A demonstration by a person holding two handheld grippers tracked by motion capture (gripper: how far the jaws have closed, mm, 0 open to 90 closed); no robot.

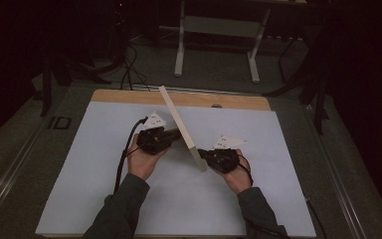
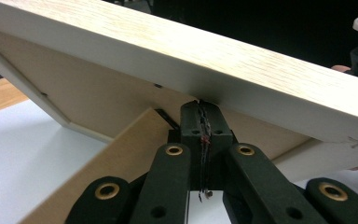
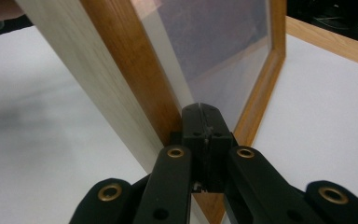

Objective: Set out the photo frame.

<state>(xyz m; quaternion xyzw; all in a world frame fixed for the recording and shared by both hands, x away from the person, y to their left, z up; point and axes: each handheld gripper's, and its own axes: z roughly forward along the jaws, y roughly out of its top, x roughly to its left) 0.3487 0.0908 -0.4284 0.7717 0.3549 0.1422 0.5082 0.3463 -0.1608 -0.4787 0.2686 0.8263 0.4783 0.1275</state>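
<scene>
Left tool (image 1: 171, 135): held in the person's left hand (image 1: 143, 160), jaws closed together against the back of a picture frame (image 1: 181, 127), just under its pale wooden edge; the left gripper view shows the cardboard backing and a stand flap (image 2: 116, 154) beside the jaws. Right tool (image 1: 205, 155): held in the right hand (image 1: 238, 177), jaws closed together at the frame's lower front corner, where the glass (image 3: 219, 56) meets the orange-brown wood; whether either tool pinches anything cannot be told. Picture frame: standing on edge, tilted, between the two tools near the middle of the white surface (image 1: 79, 179). White metal stand (image 1: 219, 35): on the floor beyond the surface.
</scene>
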